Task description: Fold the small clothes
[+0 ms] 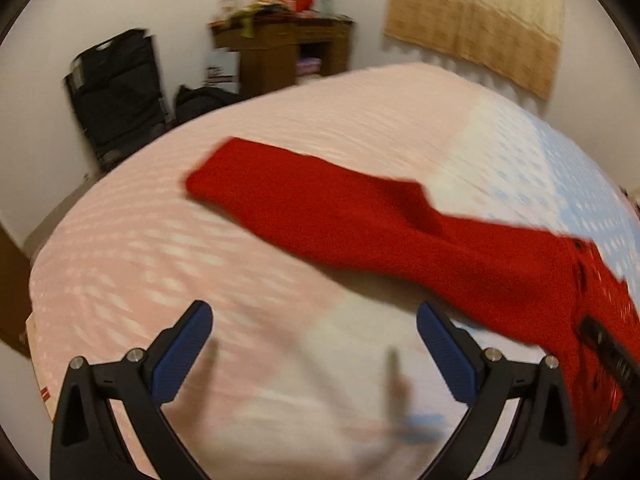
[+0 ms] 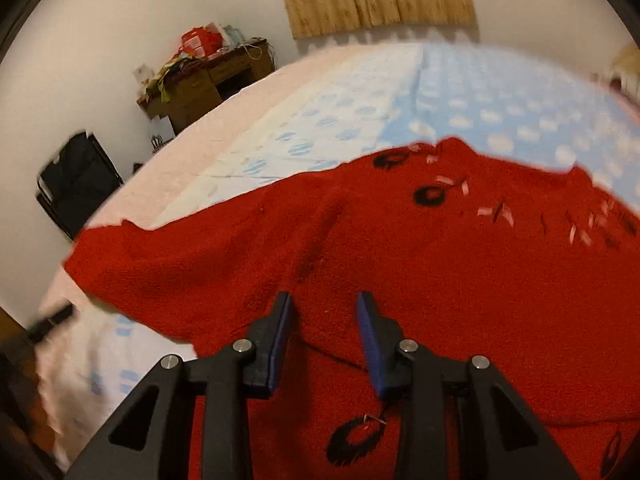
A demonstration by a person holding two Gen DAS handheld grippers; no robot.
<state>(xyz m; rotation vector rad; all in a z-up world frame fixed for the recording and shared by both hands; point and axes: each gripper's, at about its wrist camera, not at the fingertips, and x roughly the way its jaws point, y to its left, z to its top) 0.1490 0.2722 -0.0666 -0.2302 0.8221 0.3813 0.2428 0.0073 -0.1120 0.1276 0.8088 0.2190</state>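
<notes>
A small red sweater (image 2: 400,240) with black ring marks and pink flecks lies on the bed. Its long sleeve (image 1: 304,200) stretches left across the pink sheet. My left gripper (image 1: 314,320) is wide open and empty, just above the sheet, short of the sleeve. My right gripper (image 2: 325,304) hovers over the sweater's body with its jaws partly open and nothing between them. The tip of the other gripper (image 2: 52,320) shows blurred at the left edge of the right wrist view.
The bed (image 1: 120,248) has a pink sheet on the left and a blue dotted sheet (image 2: 500,92) on the right. A cluttered wooden desk (image 1: 280,44), a black folding chair (image 1: 116,88) and a tan curtain (image 1: 480,16) stand along the far wall.
</notes>
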